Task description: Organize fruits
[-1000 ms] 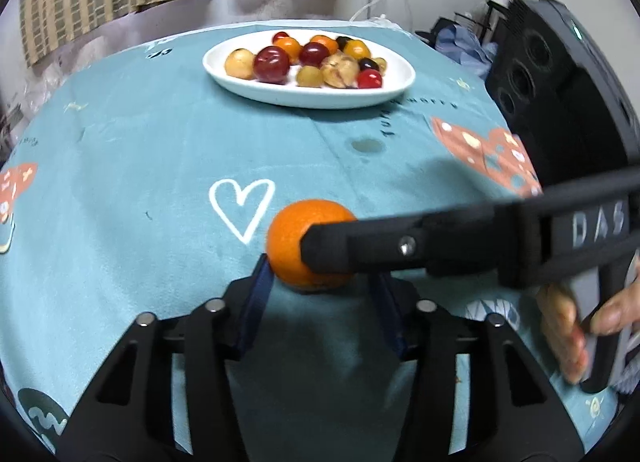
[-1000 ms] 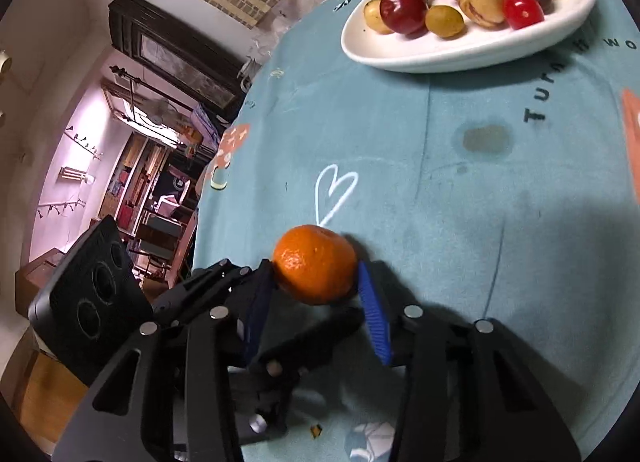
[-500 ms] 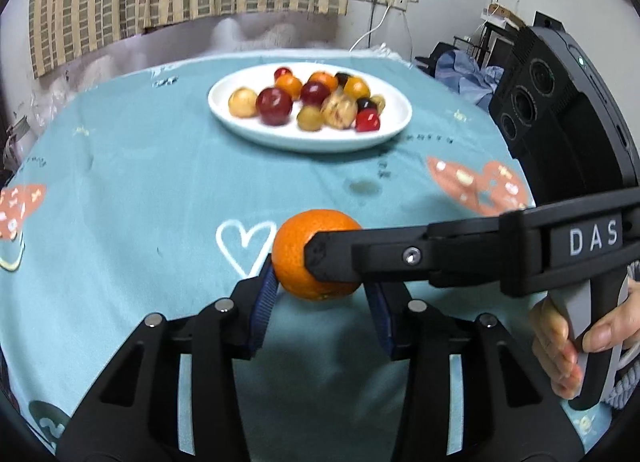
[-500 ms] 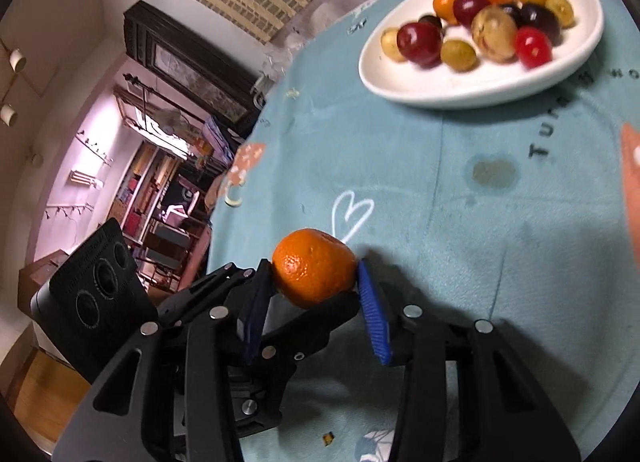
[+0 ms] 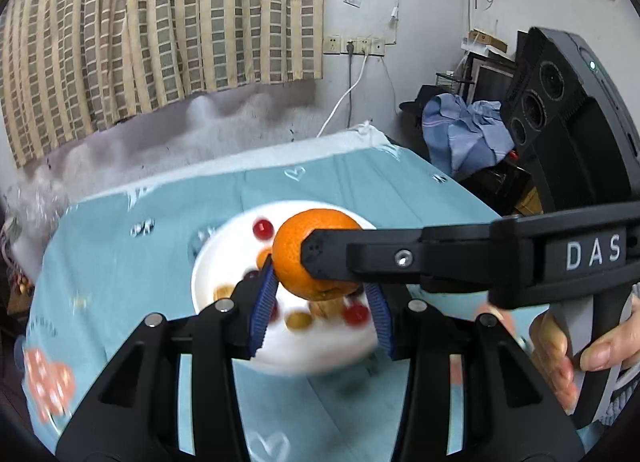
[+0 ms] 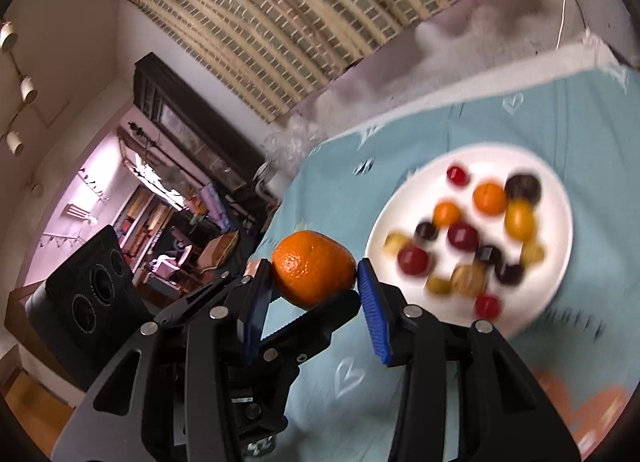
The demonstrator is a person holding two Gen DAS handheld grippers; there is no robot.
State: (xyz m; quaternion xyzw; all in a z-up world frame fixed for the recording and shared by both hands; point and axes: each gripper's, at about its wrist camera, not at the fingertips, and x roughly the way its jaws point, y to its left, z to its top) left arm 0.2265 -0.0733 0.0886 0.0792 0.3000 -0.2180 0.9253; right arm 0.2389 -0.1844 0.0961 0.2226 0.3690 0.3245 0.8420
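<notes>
Left gripper: matte black linkage arms, silver screws at pivots, ribbed blue pads. Right gripper: same build, white "DAS" lettering on side, black camera block with three lenses and green light above lettering. Bare hand below lettering.
</notes>
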